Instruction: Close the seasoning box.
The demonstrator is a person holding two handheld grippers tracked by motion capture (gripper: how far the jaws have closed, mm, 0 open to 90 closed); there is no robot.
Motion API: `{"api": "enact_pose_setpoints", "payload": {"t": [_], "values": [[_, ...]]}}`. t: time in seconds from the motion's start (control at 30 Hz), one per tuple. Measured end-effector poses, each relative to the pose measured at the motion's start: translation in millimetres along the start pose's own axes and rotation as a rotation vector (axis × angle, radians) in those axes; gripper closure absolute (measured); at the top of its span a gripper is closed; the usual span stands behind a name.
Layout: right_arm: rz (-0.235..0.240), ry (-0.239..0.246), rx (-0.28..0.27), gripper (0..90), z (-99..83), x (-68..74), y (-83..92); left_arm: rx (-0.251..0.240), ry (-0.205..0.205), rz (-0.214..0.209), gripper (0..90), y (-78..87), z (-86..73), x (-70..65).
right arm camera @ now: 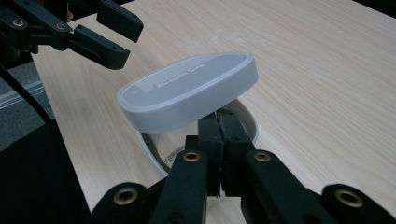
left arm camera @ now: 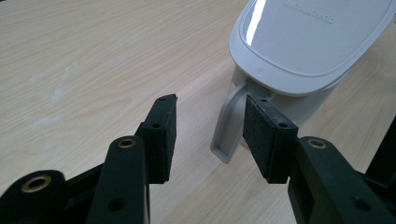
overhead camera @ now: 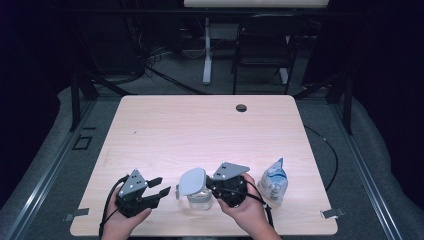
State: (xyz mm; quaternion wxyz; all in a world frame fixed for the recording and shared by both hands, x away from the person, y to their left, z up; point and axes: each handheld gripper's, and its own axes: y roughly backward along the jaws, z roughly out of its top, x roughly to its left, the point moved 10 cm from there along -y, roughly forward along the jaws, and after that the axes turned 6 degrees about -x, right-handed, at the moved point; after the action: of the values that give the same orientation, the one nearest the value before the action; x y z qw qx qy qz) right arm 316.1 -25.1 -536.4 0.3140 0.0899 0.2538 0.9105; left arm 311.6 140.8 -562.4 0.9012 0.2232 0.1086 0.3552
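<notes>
A clear jug (overhead camera: 200, 201) stands near the table's front edge, with a white lid (overhead camera: 192, 181) tilted up over its mouth. My right gripper (overhead camera: 211, 186) comes at it from the right. Its jaws (right arm camera: 218, 120) are shut tight together, and their tips reach over the jug's rim (right arm camera: 149, 149) to the underside of the lid (right arm camera: 187, 91). I cannot tell whether they pinch anything thin. To the left my left gripper (overhead camera: 161, 186) is open. The jug's white handle (left arm camera: 229, 126) sits between its pads (left arm camera: 210, 105), close to one pad, and neither pad presses on it.
A clear pouch with a blue top (overhead camera: 273, 182) stands upright just right of my right hand. The light wooden table (overhead camera: 200, 130) has a cable hole (overhead camera: 241, 107) at the back. Beyond it stand a dark chair (overhead camera: 265, 40) and a desk leg (overhead camera: 207, 55).
</notes>
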Motion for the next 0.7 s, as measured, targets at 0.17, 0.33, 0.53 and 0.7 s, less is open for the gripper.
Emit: {"api": "enact_pose_setpoints", "payload": {"t": [0.17, 0.33, 0.53, 0.7], "values": [[0.003, 0.000, -0.001, 89.7, 2.2, 0.8, -0.8, 0.002, 0.004, 0.003, 54.8, -0.3, -0.4, 0.3], [0.011, -0.003, -0.001, 89.8, 5.6, 2.2, -2.7, 0.002, 0.007, 0.000, 54.6, -0.2, -0.6, 0.3], [0.015, -0.009, 0.002, 89.7, 9.4, 2.3, -5.0, -0.001, 0.006, 0.001, 54.6, 0.6, -0.1, 1.0], [0.023, -0.019, 0.003, 89.7, 11.8, 3.8, -6.7, -0.003, 0.009, 0.002, 54.6, 0.9, 0.3, 0.8]]}}
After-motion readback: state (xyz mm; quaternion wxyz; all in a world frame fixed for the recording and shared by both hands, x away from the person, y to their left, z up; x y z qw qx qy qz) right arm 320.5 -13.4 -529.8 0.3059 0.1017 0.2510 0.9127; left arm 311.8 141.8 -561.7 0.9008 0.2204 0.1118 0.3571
